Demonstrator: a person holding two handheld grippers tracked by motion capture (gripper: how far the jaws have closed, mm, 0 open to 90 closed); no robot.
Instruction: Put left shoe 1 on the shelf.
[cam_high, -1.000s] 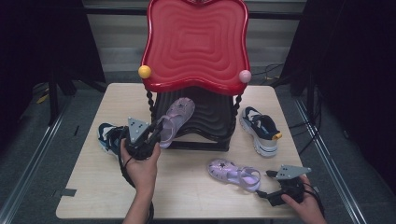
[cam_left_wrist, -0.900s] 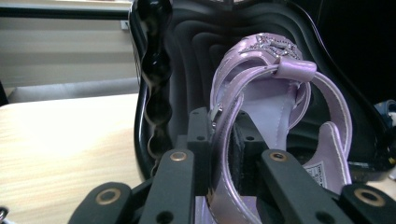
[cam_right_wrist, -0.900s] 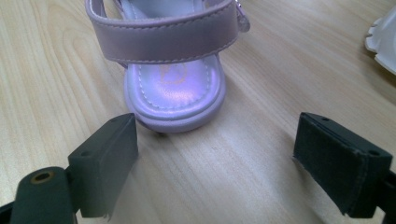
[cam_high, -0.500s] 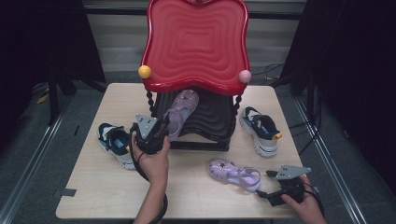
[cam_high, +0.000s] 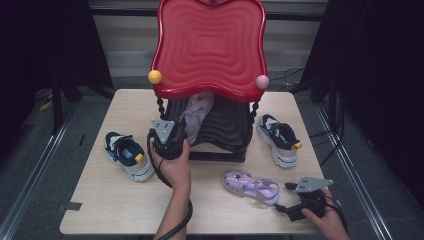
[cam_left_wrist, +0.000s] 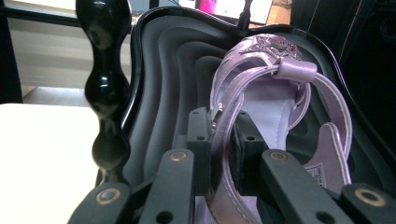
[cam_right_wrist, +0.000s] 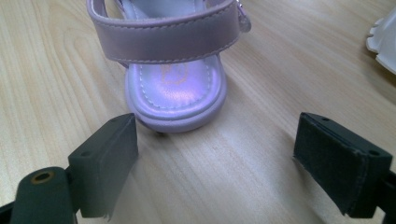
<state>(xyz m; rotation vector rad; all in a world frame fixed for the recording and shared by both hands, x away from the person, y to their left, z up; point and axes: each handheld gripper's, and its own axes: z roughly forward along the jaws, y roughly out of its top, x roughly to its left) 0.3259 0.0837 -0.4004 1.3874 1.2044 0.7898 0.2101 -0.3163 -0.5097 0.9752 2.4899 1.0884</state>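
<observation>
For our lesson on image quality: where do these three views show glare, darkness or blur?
High view: dark surroundings, glossy red plastic shelf top shiny. Left gripper view: pale wooden table washed out white. Right gripper view: lilac strappy sandal sharp, black jaws slightly soft.

In the high view, the red shelf top (cam_high: 210, 47) hides the held lilac sandal's (cam_high: 194, 116) toe. The right gripper view's top edge cuts off the other sandal (cam_right_wrist: 175, 70).

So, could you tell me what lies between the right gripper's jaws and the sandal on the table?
Only bare table. In the right gripper view, the right gripper stands open just short of the sandal's heel, not touching it.
</observation>
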